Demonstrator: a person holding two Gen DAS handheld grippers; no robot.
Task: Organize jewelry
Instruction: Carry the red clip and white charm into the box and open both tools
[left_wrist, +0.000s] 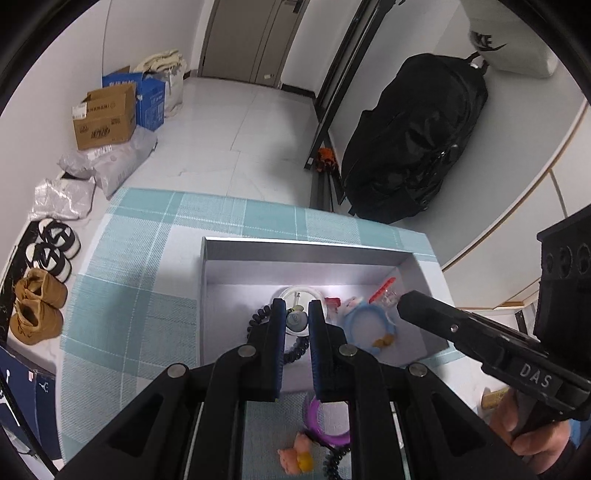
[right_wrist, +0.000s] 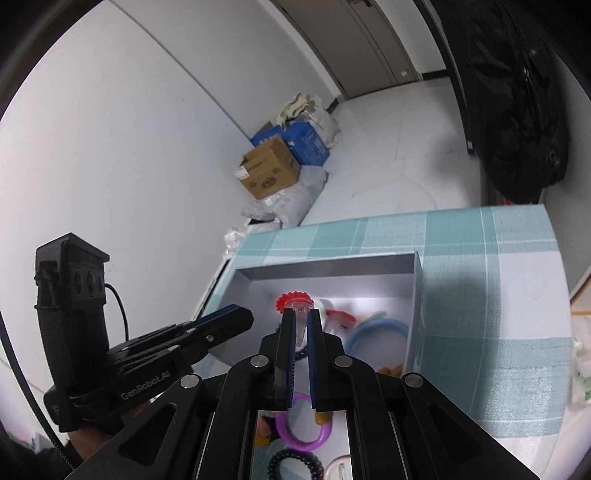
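The left gripper hangs over the grey box, jaws drawn together with nothing pinched between them. The right gripper points into the same box from the other side, jaws likewise together and empty; a clear piece with a red frilled top sits just past its tips.

In the box lie a white ring, a black coil tie, a blue band with a pink charm, and red bits. On the checked cloth in front of the box sit a purple ring, a pink-and-yellow charm and another black coil, partly hidden by the gripper frames.

Further off: 2 cartons, bags, shoes and a black backpack on the floor.
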